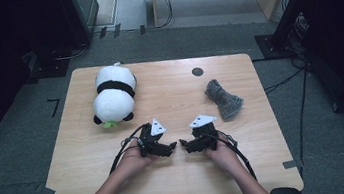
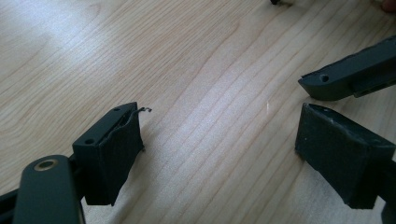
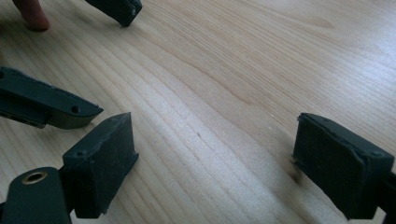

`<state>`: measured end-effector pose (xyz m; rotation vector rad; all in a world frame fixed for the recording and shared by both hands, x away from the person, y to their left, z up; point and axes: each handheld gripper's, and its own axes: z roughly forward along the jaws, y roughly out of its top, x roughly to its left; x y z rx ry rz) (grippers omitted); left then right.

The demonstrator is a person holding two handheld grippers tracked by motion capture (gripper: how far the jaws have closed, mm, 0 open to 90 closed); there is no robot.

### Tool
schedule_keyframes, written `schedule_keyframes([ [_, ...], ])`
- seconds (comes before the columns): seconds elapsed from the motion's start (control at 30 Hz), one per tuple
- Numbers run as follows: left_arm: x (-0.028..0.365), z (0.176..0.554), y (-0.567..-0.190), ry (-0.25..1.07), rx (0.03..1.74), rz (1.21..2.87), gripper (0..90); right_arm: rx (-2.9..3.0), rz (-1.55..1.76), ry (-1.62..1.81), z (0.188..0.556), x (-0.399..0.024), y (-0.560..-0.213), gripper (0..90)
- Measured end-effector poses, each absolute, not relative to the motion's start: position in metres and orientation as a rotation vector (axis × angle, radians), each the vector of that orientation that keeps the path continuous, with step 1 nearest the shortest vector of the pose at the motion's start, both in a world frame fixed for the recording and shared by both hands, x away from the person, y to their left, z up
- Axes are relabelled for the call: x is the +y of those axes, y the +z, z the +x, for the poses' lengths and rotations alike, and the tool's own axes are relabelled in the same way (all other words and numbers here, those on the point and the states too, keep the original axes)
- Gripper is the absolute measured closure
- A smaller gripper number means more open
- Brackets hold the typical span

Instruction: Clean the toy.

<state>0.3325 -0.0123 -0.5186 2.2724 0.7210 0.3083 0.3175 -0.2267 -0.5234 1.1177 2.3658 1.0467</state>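
Two soft things wait on the counter [image 1: 180, 176]: a plush panda [image 1: 114, 94] at eleven o'clock, light and squashy, best pinched across its belly, and a limp grey cloth [image 1: 224, 98] at one o'clock. Both gaping and empty, the left hand-held gripper [image 1: 171, 146] and right hand-held gripper [image 1: 186, 144] rest nose to nose near six.

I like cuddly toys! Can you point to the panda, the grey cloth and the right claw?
panda [image 1: 113, 97], high view, on its white belly.
grey cloth [image 1: 224, 99], high view, on its crumpled middle.
right claw [image 1: 185, 144], high view, between its two black tips.
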Motion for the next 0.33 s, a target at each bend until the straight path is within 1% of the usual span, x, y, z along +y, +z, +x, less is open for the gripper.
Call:
schedule_keyframes([
  [0.1,-0.0125,0.332,-0.5187,0.312,0.733,2.27,14.0,2.366,1.118,1.046,0.3175,-0.2268,-0.5233,12.6],
  [0.2,-0.0129,0.3311,-0.5189,0.325,0.772,2.266,11.0,2.366,1.118,1.047,0.3175,-0.2268,-0.5233,12.6],
  [0.33,-0.0129,0.3311,-0.5189,0.325,0.772,2.266,10.6,2.366,1.119,1.047,0.3175,-0.2267,-0.5233,12.5],
])
